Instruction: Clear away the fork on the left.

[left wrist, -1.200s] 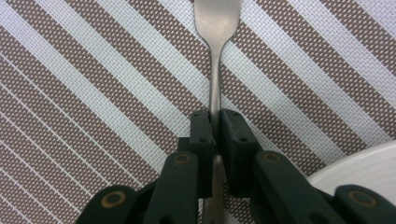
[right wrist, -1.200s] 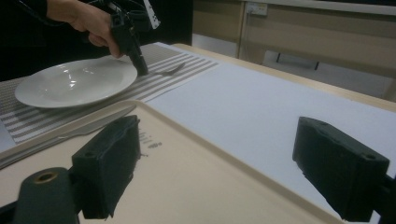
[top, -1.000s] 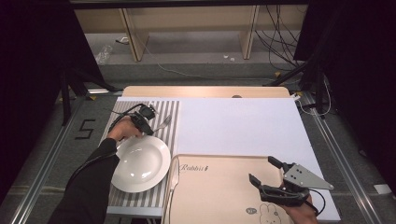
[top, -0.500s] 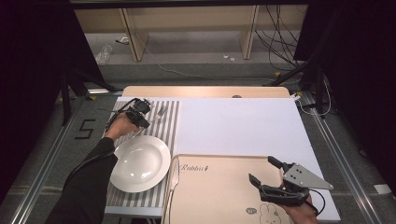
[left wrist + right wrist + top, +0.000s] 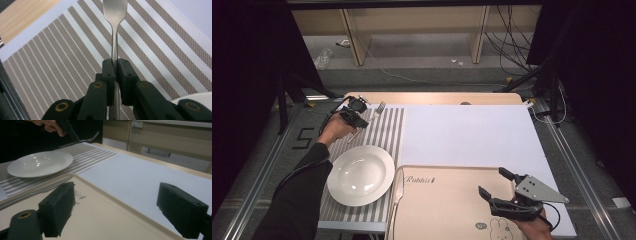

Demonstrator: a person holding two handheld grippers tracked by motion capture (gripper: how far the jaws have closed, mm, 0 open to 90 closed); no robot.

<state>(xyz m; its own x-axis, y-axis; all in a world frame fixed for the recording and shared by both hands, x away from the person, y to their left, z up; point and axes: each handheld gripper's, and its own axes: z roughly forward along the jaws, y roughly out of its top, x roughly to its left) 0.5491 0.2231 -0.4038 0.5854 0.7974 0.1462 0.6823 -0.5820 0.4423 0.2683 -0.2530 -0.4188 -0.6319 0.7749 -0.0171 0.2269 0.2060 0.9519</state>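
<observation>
The left gripper is clenched on the thin handle of a fork, its two black pads pressed flat against the metal from either side, as the left gripper view shows; beyond the jaws the handle widens toward the fork's head, which juts out past the gripper and is lifted clear of the striped placemat beneath it (the right gripper view catches the curved fork in the air under the left hand, tines turned upward). Behind and below this gripper, toward the person, a white plate sits on the same placemat, apart from the fork, and its rim just creeps into the lower corner of the left gripper view. The right gripper hangs over a beige tray printed with a rabbit, its jaws released and standing wide with nothing between them; through the gap between its pads the tray's rim and the white sheet covering the bench lie ahead. A knife lies along the tray's edge, off to the left of the right gripper, between tray and plate. The two grippers are well apart, at opposite corners of the bench.
</observation>
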